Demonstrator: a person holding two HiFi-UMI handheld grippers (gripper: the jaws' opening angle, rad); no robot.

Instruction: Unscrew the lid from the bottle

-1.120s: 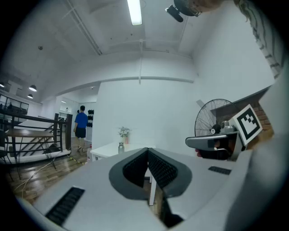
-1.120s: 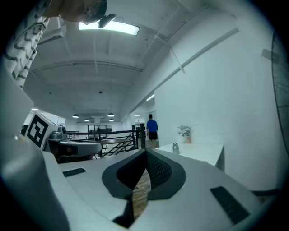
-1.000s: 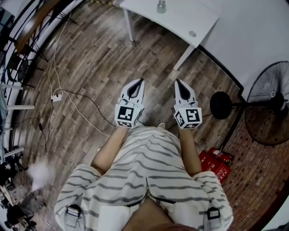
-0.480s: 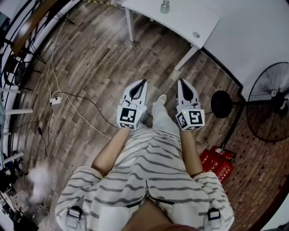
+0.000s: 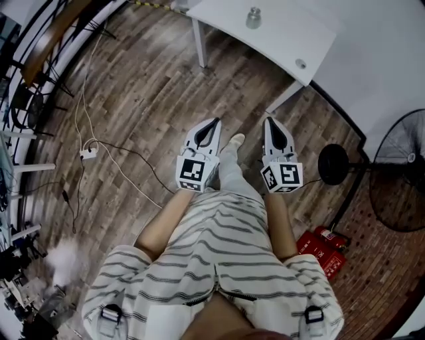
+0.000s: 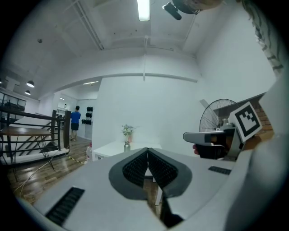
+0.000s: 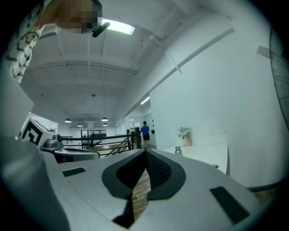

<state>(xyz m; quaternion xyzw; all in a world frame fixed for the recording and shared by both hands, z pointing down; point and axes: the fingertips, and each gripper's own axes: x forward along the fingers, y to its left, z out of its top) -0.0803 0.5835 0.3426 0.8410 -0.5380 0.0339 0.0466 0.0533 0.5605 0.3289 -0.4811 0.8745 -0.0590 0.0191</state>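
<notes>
A small metal bottle (image 5: 254, 17) with its lid on stands on a white table (image 5: 279, 40) far ahead. The bottle (image 6: 127, 146) shows small in the left gripper view, and also in the right gripper view (image 7: 178, 150). My left gripper (image 5: 213, 122) and right gripper (image 5: 270, 121) are held side by side above the wooden floor, well short of the table. Both are shut, tips together, with nothing between them. The person's foot (image 5: 234, 141) steps forward between them.
A small round object (image 5: 301, 64) lies near the table's right edge. A standing fan (image 5: 398, 172) with a round base (image 5: 333, 163) is at the right, with red fire extinguishers (image 5: 324, 244) on the floor. Cables and a power strip (image 5: 87, 153) lie at the left. Another person (image 6: 75, 122) stands far off.
The person has walked toward the table; a foot has come forward between the grippers. Both grippers stay shut and side by side.
</notes>
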